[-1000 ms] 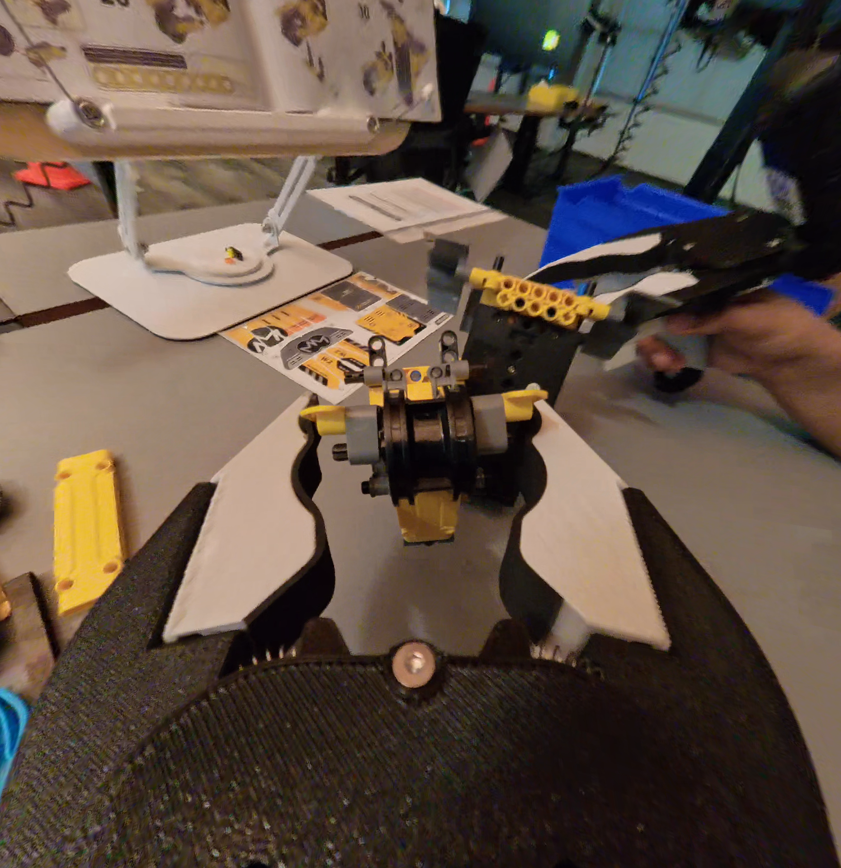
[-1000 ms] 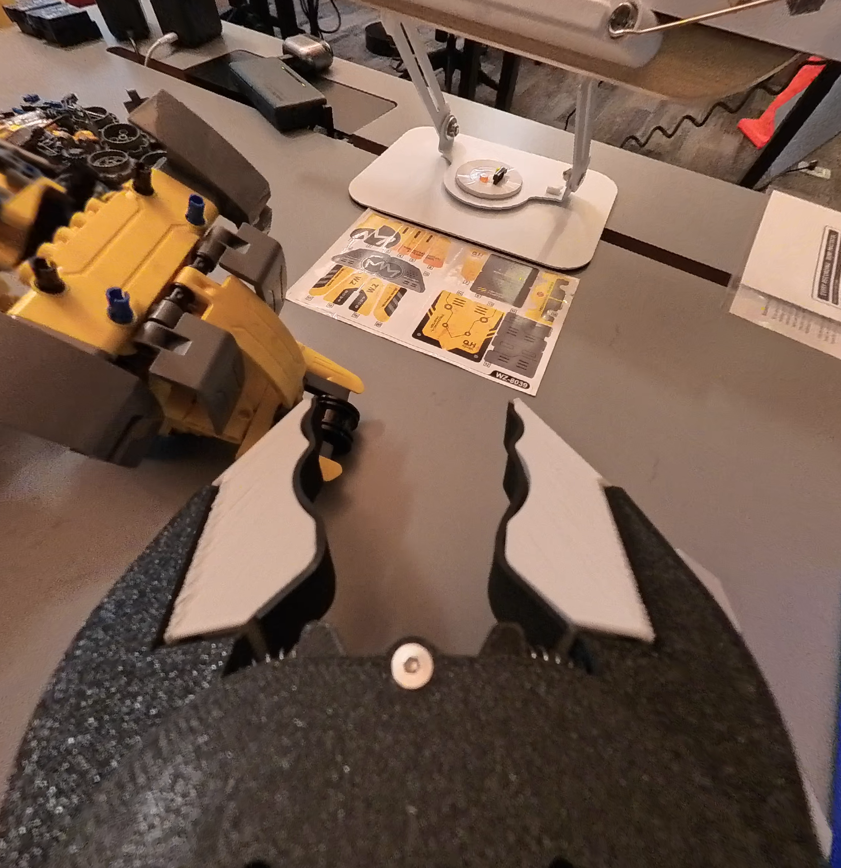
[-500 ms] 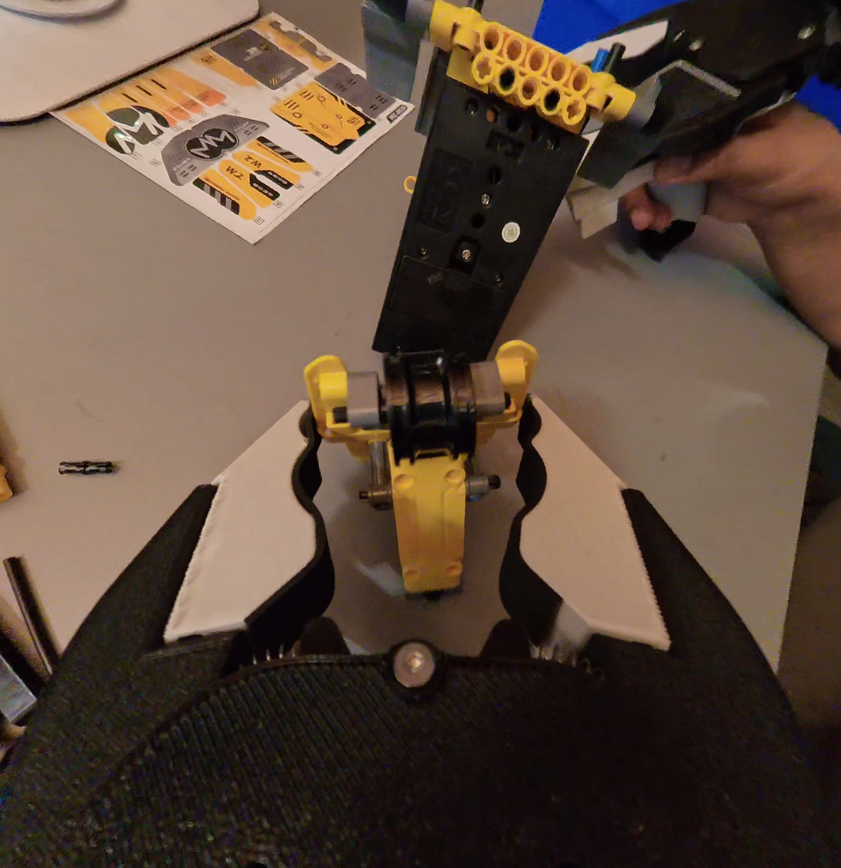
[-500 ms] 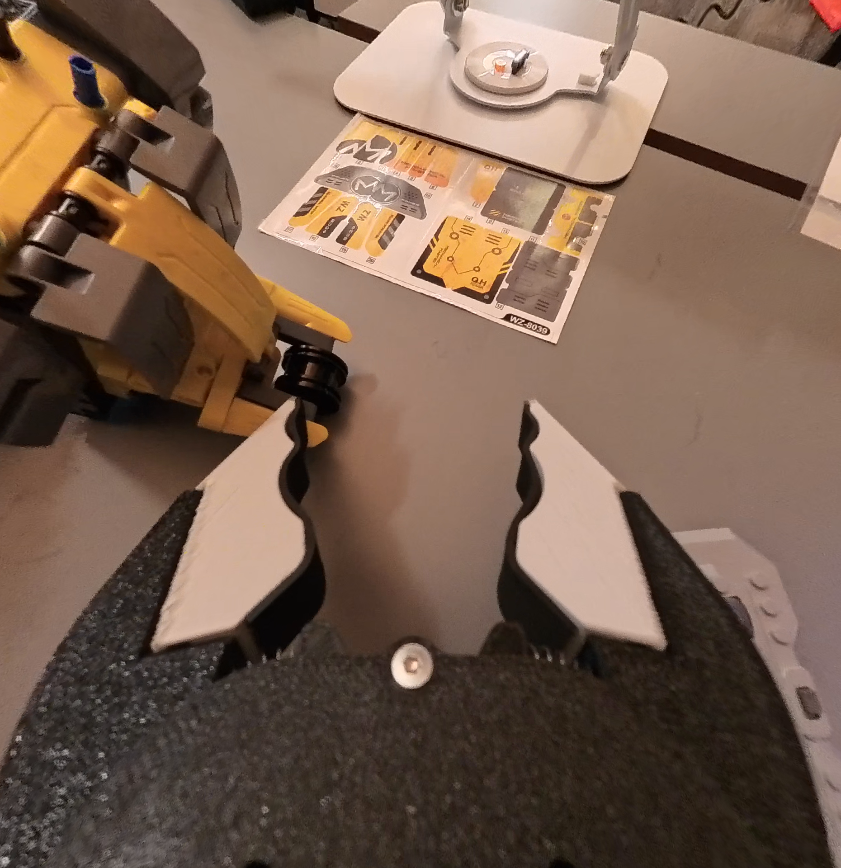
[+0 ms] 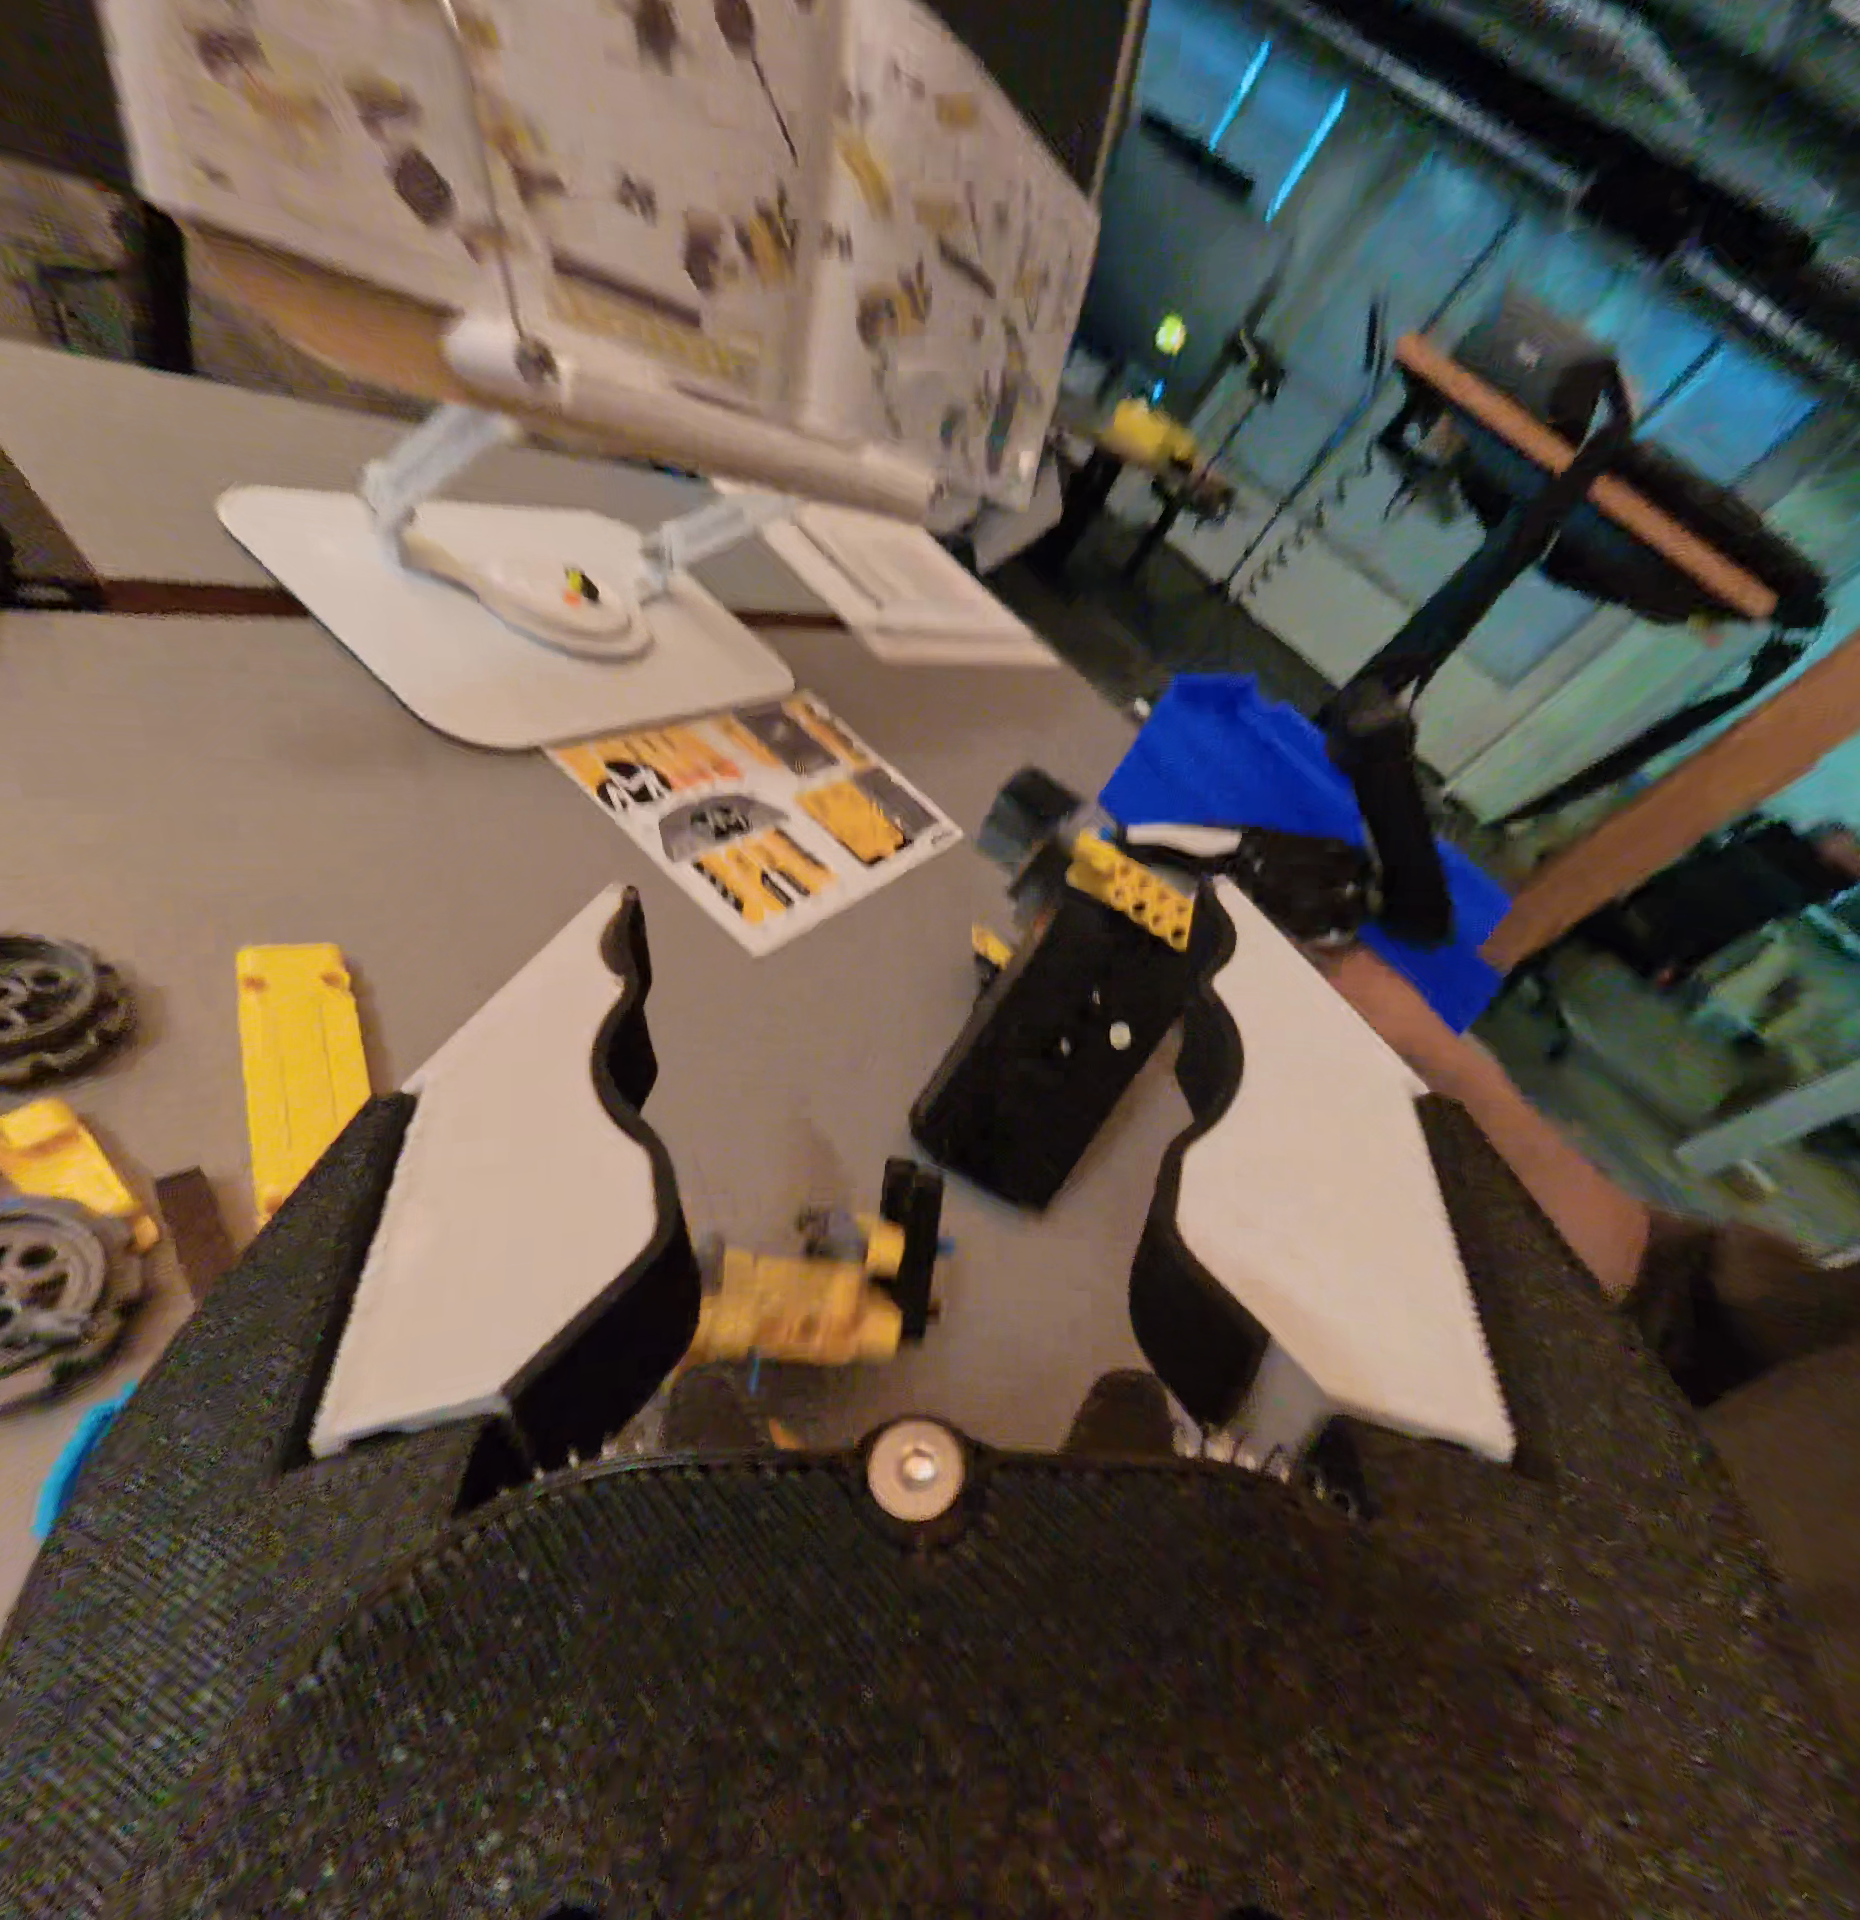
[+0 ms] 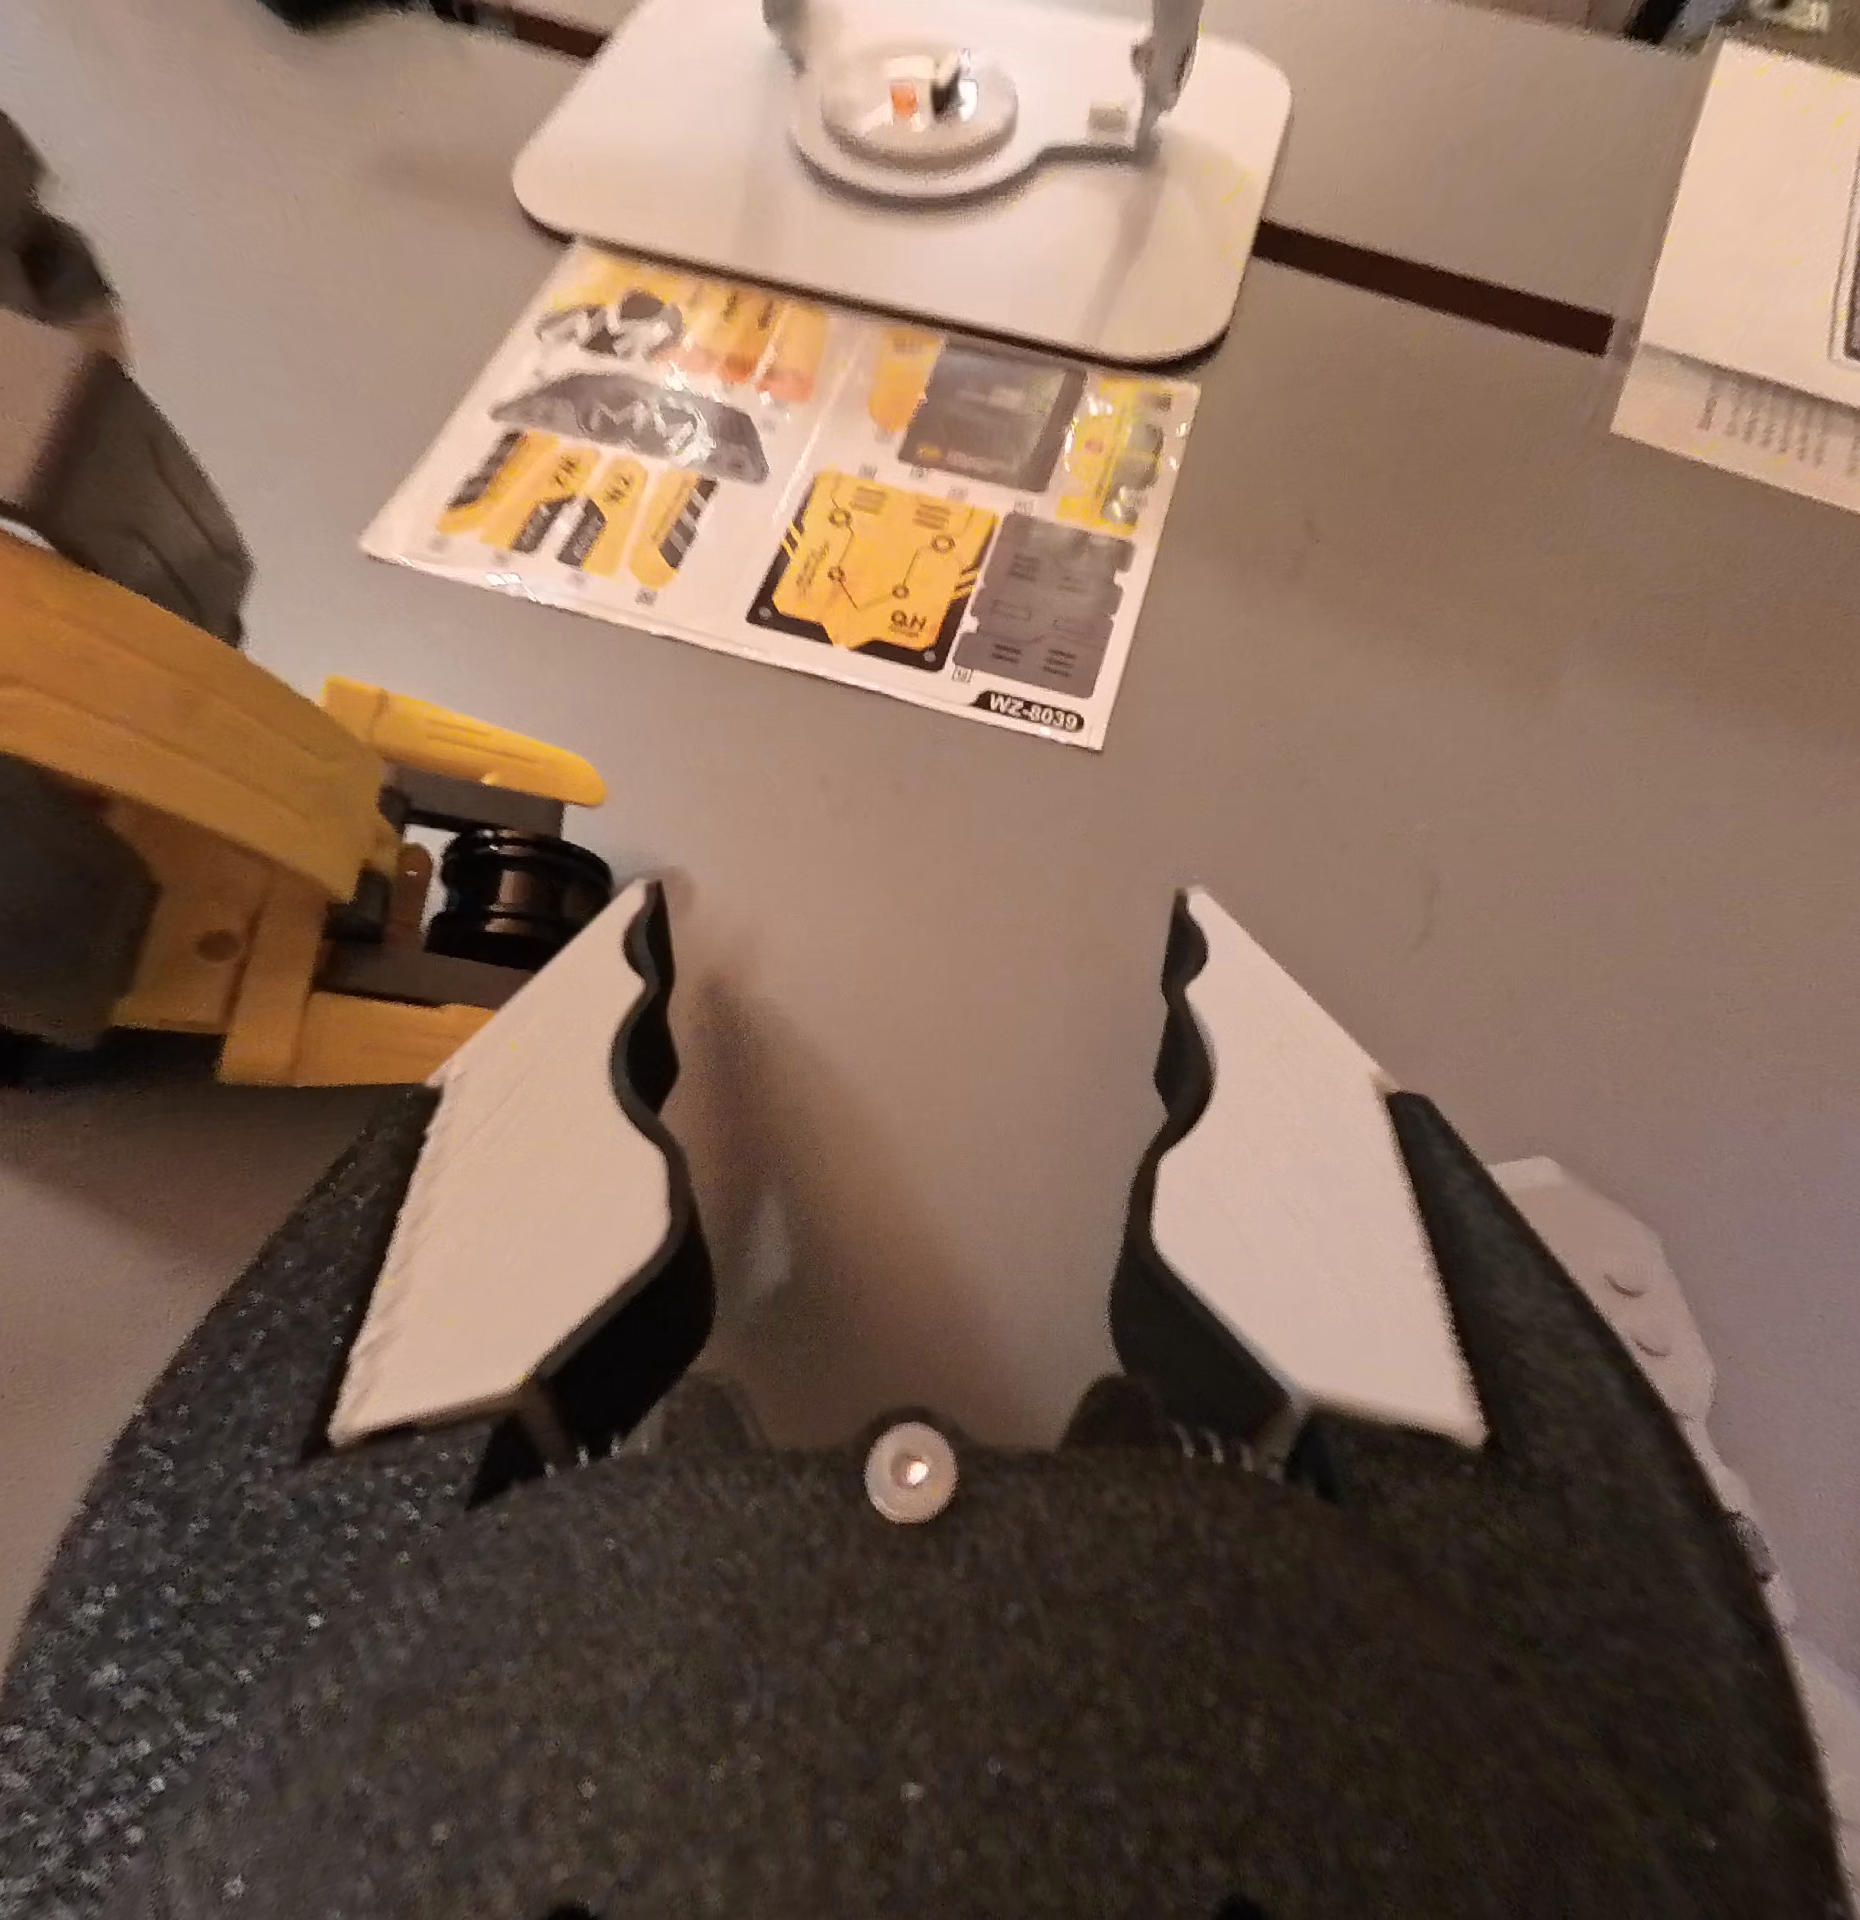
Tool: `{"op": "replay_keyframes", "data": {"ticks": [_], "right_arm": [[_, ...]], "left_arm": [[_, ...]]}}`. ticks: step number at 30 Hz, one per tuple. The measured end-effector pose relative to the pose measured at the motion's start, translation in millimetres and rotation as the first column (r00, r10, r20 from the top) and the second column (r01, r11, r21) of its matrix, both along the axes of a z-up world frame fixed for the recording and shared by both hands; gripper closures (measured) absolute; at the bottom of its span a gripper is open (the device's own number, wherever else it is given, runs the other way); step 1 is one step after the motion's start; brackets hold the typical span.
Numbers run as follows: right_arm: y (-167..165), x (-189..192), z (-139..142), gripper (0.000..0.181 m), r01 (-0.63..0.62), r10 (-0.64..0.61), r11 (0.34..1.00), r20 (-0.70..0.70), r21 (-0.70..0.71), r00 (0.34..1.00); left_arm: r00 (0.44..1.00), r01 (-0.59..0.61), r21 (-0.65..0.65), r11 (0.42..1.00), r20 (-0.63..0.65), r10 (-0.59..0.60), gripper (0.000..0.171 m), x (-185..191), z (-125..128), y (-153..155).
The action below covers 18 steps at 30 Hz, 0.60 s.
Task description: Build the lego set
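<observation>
My left gripper (image 5: 915, 894) is open wide and holds nothing. A small yellow and black brick assembly (image 5: 822, 1299) lies on the grey table (image 5: 178, 790) between the bases of its fingers. A black block with a yellow holed beam on top (image 5: 1061, 1039) leans just ahead by the right finger. The other gripper (image 5: 1269, 862) shows behind that beam; contact cannot be told. My right gripper (image 6: 921, 899) is open and empty over the table. Its left fingertip (image 6: 635, 914) is beside the black round hub (image 6: 510, 883) of a large yellow and grey brick model (image 6: 178, 779).
A sticker sheet (image 6: 801, 520) lies ahead by a white stand base (image 6: 905, 208); both show in the left wrist view too. Papers (image 6: 1788, 312) lie far right, a grey plate (image 6: 1591, 1299) near right. A yellow panel (image 5: 297, 1060), black gear wheels (image 5: 32, 997) and a blue bin (image 5: 1269, 790) surround the left gripper.
My left gripper has opened and let go of the yellow and black assembly, which now lies on the table, and the view has tilted up. My right gripper has moved forward, still open.
</observation>
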State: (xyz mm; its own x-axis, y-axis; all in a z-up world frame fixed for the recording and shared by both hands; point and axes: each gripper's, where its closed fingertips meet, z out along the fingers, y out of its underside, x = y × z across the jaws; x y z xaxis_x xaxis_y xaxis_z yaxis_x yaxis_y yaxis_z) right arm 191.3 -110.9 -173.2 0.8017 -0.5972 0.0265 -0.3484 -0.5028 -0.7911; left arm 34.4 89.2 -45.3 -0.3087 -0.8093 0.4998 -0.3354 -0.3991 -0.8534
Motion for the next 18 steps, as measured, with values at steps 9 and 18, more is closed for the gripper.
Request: {"op": "replay_keyframes", "data": {"ticks": [9, 18], "right_arm": [[0, -1, -21, 0.075, 0.013, -0.022, 0.995, -0.090, -0.098, 0.996], [-3, -3, -21, 0.074, 0.056, -0.065, 0.993, -0.086, -0.106, 0.994]], "left_arm": [[0.939, 0.026, 0.394, 0.919, -0.324, 0.113, 0.065, 92, -77, 29], [0.807, 0.078, 0.466, 0.881, -0.548, 0.218, 0.076, 128, -142, 29]]}}
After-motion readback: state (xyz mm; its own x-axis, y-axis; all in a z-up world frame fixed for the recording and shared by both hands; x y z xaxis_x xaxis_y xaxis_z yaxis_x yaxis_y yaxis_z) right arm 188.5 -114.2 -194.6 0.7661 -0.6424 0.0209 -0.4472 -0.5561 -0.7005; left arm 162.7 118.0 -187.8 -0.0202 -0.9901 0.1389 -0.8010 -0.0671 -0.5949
